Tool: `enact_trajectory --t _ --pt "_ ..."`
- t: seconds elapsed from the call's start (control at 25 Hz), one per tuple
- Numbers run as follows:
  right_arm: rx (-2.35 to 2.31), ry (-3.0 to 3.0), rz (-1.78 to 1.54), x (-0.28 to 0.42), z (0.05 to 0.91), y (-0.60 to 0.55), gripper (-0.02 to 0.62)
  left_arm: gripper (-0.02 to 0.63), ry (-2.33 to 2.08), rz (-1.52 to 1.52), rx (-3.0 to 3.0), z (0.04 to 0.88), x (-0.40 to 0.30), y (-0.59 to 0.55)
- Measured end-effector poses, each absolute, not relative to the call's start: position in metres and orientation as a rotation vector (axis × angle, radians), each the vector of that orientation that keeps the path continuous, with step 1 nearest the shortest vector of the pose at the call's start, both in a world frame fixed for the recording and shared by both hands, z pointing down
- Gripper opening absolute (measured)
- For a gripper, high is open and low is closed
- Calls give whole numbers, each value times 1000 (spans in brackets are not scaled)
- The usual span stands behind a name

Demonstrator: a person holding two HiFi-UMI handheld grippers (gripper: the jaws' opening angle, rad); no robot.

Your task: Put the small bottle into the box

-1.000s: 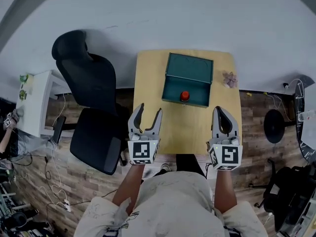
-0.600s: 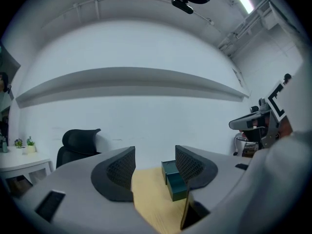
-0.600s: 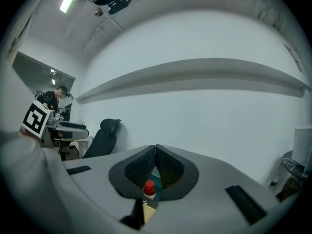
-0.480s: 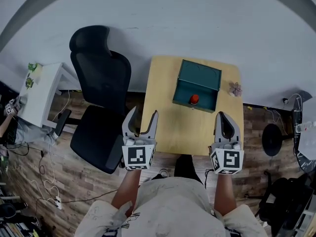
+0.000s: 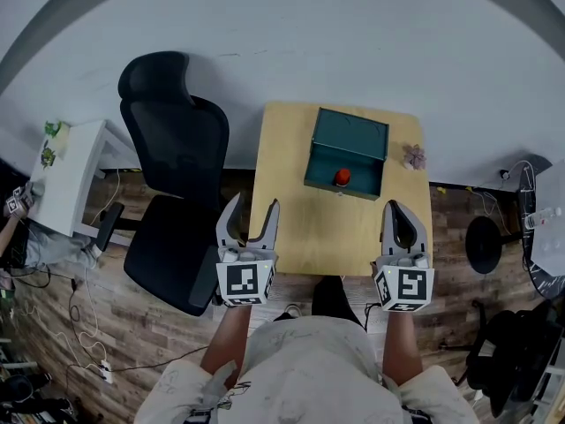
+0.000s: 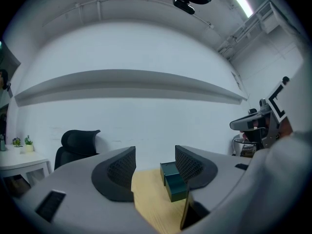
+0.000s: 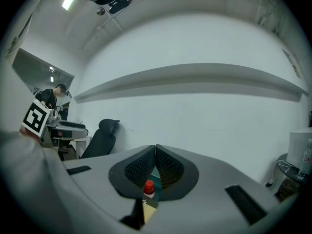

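Note:
A teal box stands open at the far side of the wooden table, its lid raised behind it. The small bottle, red-capped, stands inside the box's front part. My left gripper hovers open and empty at the table's near left edge. My right gripper is shut on nothing at the near right edge. In the left gripper view the box shows between the spread fingers of the left gripper. In the right gripper view the bottle appears far off below the closed right gripper.
A black office chair stands close to the table's left side. A small pinkish ornament sits at the table's far right corner. A white side table is at far left, and a round black base on the floor at right.
Both grippers have drawn back from over the table toward its near edge. The left stays open and the right stays shut. The bottle has not moved in the box.

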State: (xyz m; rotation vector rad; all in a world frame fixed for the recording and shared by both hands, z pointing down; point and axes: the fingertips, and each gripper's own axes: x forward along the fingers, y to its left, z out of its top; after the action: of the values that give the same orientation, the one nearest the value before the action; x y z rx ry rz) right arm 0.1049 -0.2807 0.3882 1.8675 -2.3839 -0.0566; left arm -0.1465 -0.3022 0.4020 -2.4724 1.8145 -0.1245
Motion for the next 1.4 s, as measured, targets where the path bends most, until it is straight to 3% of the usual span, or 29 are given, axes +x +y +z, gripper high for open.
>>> enact_trajectory --t 0.16,0.4,1.4 --pt "1876 -2379 -56 108 388 -280 15 219 1798 -120 -2474 399 -144 -305" --pt "1886 -2369 -57 108 388 -280 15 8 1816 -95 -2414 391 -150 -303" --pt "1880 -2355 -62 106 387 -287 15 8 1777 -164 -2419 394 -146 -316"
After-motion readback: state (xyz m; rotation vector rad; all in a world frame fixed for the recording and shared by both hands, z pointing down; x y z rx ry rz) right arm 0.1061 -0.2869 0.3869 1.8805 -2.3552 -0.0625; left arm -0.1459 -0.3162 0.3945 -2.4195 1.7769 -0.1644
